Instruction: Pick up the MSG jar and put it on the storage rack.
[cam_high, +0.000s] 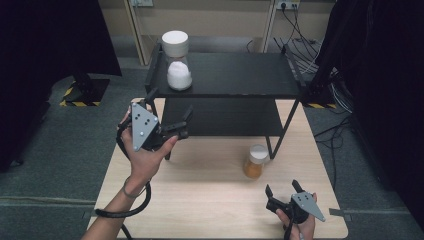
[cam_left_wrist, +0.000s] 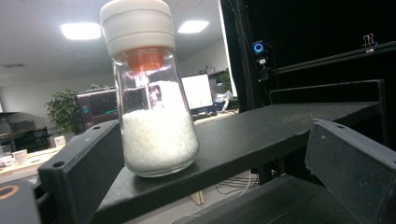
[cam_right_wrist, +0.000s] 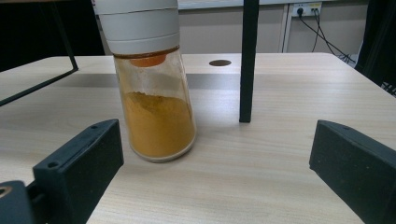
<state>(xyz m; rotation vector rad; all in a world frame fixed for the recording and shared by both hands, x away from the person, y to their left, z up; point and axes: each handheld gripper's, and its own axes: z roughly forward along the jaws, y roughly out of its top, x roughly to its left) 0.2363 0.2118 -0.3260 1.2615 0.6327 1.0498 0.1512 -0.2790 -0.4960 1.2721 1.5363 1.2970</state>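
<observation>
A pale wood-grain worktop (cam_high: 200, 200) carries a black two-tier metal shelf rack (cam_high: 235, 75) that stands across its far half, with one thin black leg (cam_right_wrist: 247, 60) coming down to the wood just to the right of the orange jar in the right gripper view. On the rack's upper tier, at its left end near the front edge, a clear glass shaker jar of white grains with a wide white screw cap (cam_high: 177, 62) stands upright; in the left gripper view the same jar (cam_left_wrist: 154, 116) rises close ahead, an orange insert visible under its cap, and it sits nearer the left jaw than the right. A smaller clear glass shaker jar of orange-yellow powder with a white cap (cam_high: 255, 161) stands on the worktop just in front of the rack's right front leg; in the right gripper view it (cam_right_wrist: 156, 107) stands a little ahead of the jaws, towards the left one and clear of both. The left gripper (cam_high: 167, 116), held up in the person's left hand (cam_high: 145, 155), has its jaws spread wide and empty just short of the white jar. The right gripper (cam_high: 282, 189), low near the worktop's near right corner, is likewise wide and empty, pointing at the orange jar from a short way off.
</observation>
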